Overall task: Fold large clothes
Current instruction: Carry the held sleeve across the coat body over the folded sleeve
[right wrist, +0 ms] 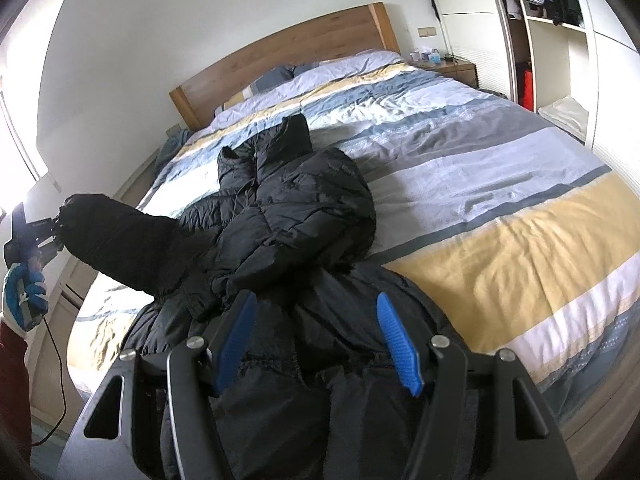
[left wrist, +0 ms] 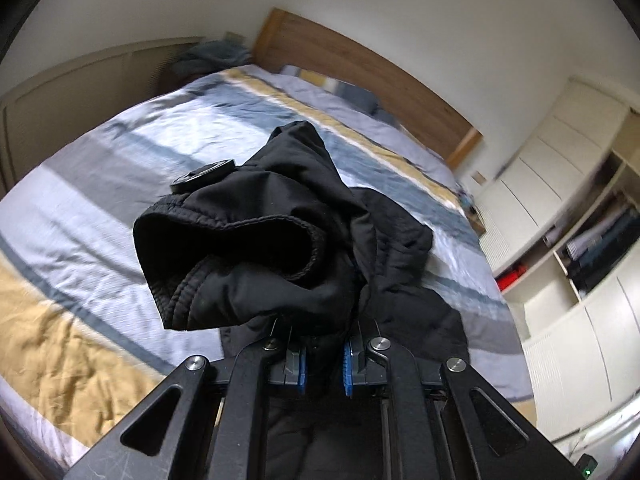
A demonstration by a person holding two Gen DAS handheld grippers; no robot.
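A black puffer jacket [right wrist: 296, 208] lies crumpled on the striped bed [right wrist: 500, 184]. My left gripper [left wrist: 323, 364] is shut on the jacket's sleeve cuff [left wrist: 240, 256] and holds it lifted above the bed. It also shows in the right wrist view [right wrist: 48, 232] at the far left, with the sleeve [right wrist: 120, 240] stretched out from the jacket. My right gripper [right wrist: 316, 340] is open, its blue pads [right wrist: 394, 340] spread over the jacket's near hem, holding nothing.
A wooden headboard [right wrist: 288, 56] stands at the far end, with pillows [right wrist: 340, 64] below it. A nightstand [right wrist: 452, 66] and an open wardrobe [right wrist: 552, 20] stand on the right. A low cabinet [left wrist: 80, 92] runs along the left of the bed.
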